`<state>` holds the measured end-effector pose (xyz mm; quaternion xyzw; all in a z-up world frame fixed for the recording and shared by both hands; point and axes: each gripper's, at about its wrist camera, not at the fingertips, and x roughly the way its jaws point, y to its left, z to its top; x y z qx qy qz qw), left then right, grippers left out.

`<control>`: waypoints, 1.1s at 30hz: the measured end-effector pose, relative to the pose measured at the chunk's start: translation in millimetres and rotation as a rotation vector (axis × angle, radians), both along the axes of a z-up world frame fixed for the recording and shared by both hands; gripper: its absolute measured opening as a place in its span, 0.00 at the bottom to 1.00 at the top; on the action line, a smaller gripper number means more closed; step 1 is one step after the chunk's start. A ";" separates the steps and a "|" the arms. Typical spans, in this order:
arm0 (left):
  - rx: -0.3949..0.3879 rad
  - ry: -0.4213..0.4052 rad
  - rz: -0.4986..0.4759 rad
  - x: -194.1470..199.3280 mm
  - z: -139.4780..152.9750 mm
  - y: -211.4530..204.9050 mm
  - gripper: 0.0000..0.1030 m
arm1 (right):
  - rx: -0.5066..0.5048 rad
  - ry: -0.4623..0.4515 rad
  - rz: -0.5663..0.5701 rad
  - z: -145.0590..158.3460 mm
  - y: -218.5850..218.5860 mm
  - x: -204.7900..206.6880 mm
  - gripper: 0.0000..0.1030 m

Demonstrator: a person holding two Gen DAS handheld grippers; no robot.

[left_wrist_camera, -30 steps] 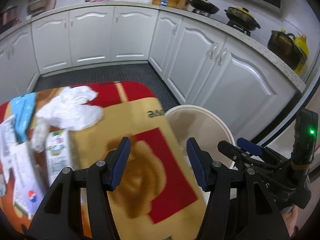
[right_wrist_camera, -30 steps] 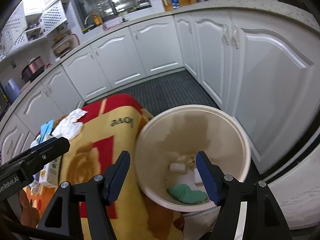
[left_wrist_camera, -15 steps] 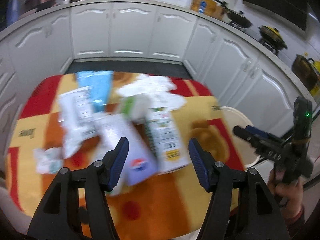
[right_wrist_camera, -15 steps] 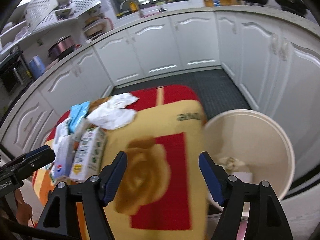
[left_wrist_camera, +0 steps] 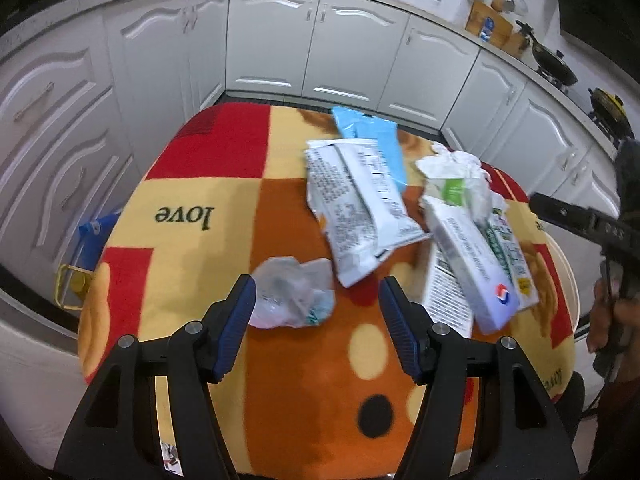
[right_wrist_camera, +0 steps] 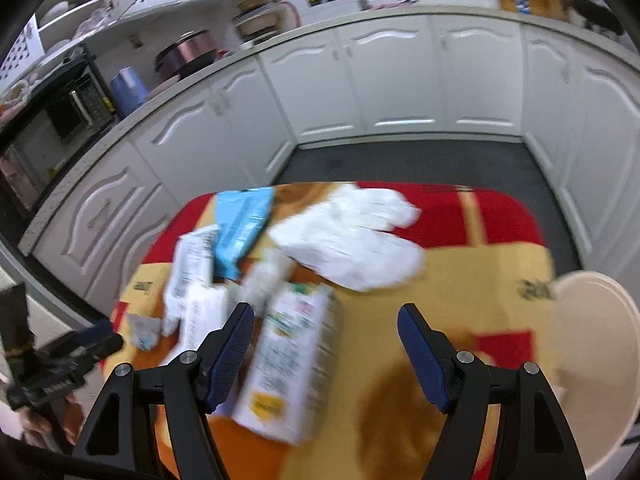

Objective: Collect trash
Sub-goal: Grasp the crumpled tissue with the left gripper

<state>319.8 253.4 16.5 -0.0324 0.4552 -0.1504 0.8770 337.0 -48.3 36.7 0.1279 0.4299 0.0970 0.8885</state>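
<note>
1. My left fingers [left_wrist_camera: 240, 316] are spread wide with nothing between them, and my left gripper [left_wrist_camera: 314, 320] hangs just above the table [left_wrist_camera: 200, 168], tilted down at it.
2. The crumpled plastic wad [left_wrist_camera: 294, 298] lies right ahead of that gripper, a little toward its left finger and partly inside the gap already. It is a rough lump with no real long axis, so I judge I can close on it from either side.
3. Beyond it, further along my reach, the white printed wrapper [left_wrist_camera: 356, 204] runs lengthwise away from me, its near corner just beside the wad. The blue packet [left_wrist_camera: 372, 136] peeks out behind it.
4. My right gripper [right_wrist_camera: 326, 350] is open just as wide and holds nothing. The milk carton [right_wrist_camera: 292, 364] lies under and ahead of it, its long axis running roughly along my fingers, closer to the left finger.
5. The crumpled white tissue [right_wrist_camera: 356, 240] sits further off on the right gripper's side, and the bin [right_wrist_camera: 596, 360] stands off the table's edge at my right.
6. So, as I judge it: left hand is nearer the wad, right hand nearer the carton and the bin.
</note>
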 end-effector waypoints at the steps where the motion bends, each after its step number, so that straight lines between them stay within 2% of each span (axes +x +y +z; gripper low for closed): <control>1: -0.003 0.000 -0.001 2.9 -2.6 1.0 0.61 | -0.002 0.013 0.012 -2.1 6.8 9.8 0.70; 9: 0.064 -0.015 -0.021 24.5 -26.7 -3.7 0.61 | 0.007 0.129 0.082 -34.3 37.5 64.7 0.69; 11: 0.058 -0.011 -0.016 27.9 -31.0 -0.7 0.60 | -0.004 0.127 0.097 -38.3 42.4 68.5 0.55; 12: 0.047 -0.001 -0.014 29.7 -33.3 2.1 0.59 | 0.004 0.123 0.112 -39.1 45.2 69.5 0.38; 15: 0.000 0.051 0.000 35.8 -39.7 11.7 0.32 | -0.017 0.087 0.134 -33.9 51.9 65.8 0.27; 16: -0.017 0.061 0.007 36.1 -40.5 14.1 0.30 | -0.021 0.075 0.137 -31.1 53.4 64.1 0.24; 19: -0.025 0.047 0.026 30.8 -33.3 18.8 0.22 | -0.011 0.022 0.131 -15.9 49.0 53.6 0.21; 26: -0.025 -0.043 -0.019 7.8 8.4 3.9 0.21 | 0.055 -0.085 0.101 27.5 25.6 15.0 0.21; 33: -0.028 -0.119 -0.089 -13.2 41.8 -35.8 0.22 | 0.051 -0.143 0.077 45.9 13.1 -24.4 0.21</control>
